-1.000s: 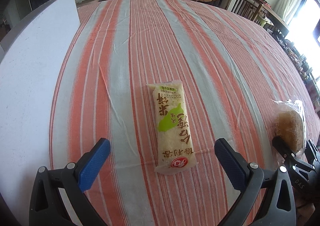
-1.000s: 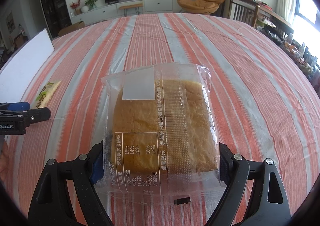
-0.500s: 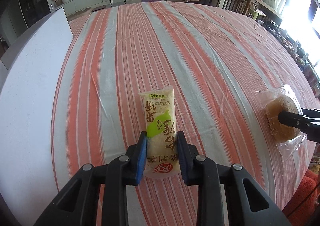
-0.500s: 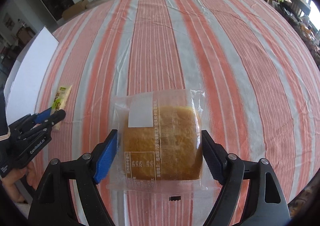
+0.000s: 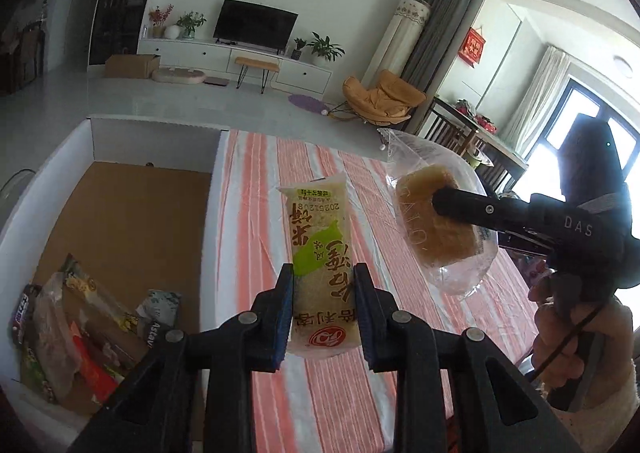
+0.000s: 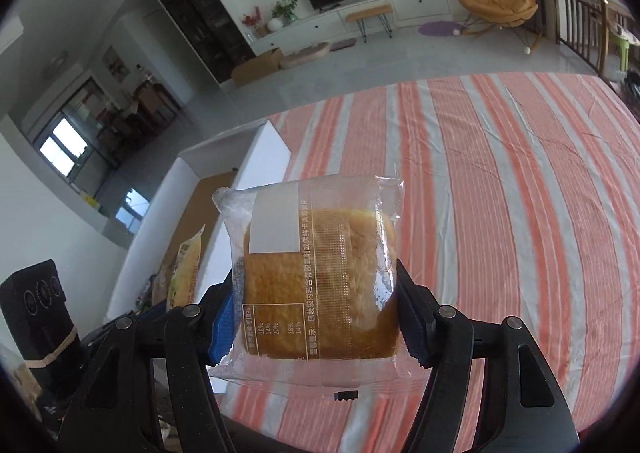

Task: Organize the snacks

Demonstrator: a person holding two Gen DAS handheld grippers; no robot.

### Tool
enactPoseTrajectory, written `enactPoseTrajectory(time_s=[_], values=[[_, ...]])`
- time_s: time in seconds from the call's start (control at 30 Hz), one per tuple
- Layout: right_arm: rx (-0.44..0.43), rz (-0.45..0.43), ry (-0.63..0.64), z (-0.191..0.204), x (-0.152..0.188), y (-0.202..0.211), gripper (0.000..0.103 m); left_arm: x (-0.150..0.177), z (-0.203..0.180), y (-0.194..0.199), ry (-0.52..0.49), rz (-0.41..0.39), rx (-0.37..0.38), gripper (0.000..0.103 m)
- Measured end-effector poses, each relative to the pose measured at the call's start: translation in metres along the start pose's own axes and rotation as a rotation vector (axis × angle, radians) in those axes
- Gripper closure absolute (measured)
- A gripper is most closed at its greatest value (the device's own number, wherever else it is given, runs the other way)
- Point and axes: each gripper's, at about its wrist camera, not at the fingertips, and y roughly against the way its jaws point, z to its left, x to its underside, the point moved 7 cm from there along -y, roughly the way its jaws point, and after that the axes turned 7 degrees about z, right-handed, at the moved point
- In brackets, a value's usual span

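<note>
A: What does the left gripper [image 5: 322,311] have?

B: Its blue pads [image 5: 285,307] are pinched on the lower part of the rice-cracker packet [image 5: 320,249], a long pale pack with a green patch and a red logo at its near end; the packet is in the air above the striped tablecloth [image 5: 320,393], pointing away from the camera

A: And where is that against the white box [image 5: 154,129]?

B: Just to the right of the box's right wall; the box is open, with a brown cardboard floor, and a heap of snack packs [image 5: 76,329] lies in its near left corner

A: The right gripper [image 6: 316,319]?

B: Its pads press both sides of the bagged sponge cake [image 6: 320,281], a golden block in a clear wrapper with a white label panel and printed nutrition text; the cake is squeezed in a little at the sides; the wrapper's lower seal hangs free under the fingers; the cake too is off the cloth

A: Where is the cake against the box?

B: In the left wrist view it is further right of the box than the cracker packet, the two packs near but apart; a hand [image 5: 576,337] grips the right tool's handle at the right edge; in the right wrist view the box sits left of and beyond the cake, with the cracker packet [image 6: 186,273] between them
</note>
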Motion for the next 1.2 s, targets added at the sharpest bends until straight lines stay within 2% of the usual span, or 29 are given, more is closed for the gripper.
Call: enactPoseTrajectory(time_s=[0.1,0.23,0.27,0.33,0.37,0.5,0.63,0.7,0.8,0.93,1.07,1.2], values=[[-0.088,-0.009,0.095,0.073,-0.025,-0.022,0.033,-0.008,0.064,0.020,0.054,-0.034,-0.165,0.075],[-0.157,-0.017,0.183,0.147,-0.041,-0.069,0.032,0.008,0.137,0.022,0.129,-0.016,-0.347,0.075],[-0.183,-0.010,0.190,0.159,-0.041,-0.084,0.031,0.015,0.150,0.020,0.145,-0.007,-0.386,0.071],[-0.206,0.017,0.192,0.176,-0.039,-0.115,0.030,0.028,0.170,0.016,0.178,0.019,-0.426,0.053],[-0.204,0.039,0.190,0.180,-0.036,-0.130,0.030,0.033,0.175,0.015,0.192,0.023,-0.432,0.039],[-0.228,0.041,0.179,0.180,-0.027,-0.145,0.024,0.042,0.181,0.018,0.176,-0.012,-0.476,0.018],[-0.158,-0.005,0.260,0.176,-0.022,-0.130,0.021,0.047,0.171,0.025,0.135,-0.061,-0.533,0.010],[-0.110,-0.028,0.308,0.171,-0.020,-0.120,0.021,0.045,0.167,0.029,0.121,-0.089,-0.570,0.002],[-0.027,-0.042,0.347,0.161,-0.006,-0.112,0.020,0.044,0.162,0.040,0.122,-0.124,-0.644,0.000],[0.077,-0.017,0.335,0.139,0.016,-0.111,0.019,0.049,0.155,0.043,0.144,-0.074,-0.642,0.000],[0.106,0.032,0.304,0.129,0.045,-0.106,0.019,0.053,0.151,0.050,0.161,-0.070,-0.711,0.000],[0.109,0.070,0.286,0.129,0.060,-0.104,0.019,0.056,0.143,0.052,0.145,-0.041,-0.704,0.000]])
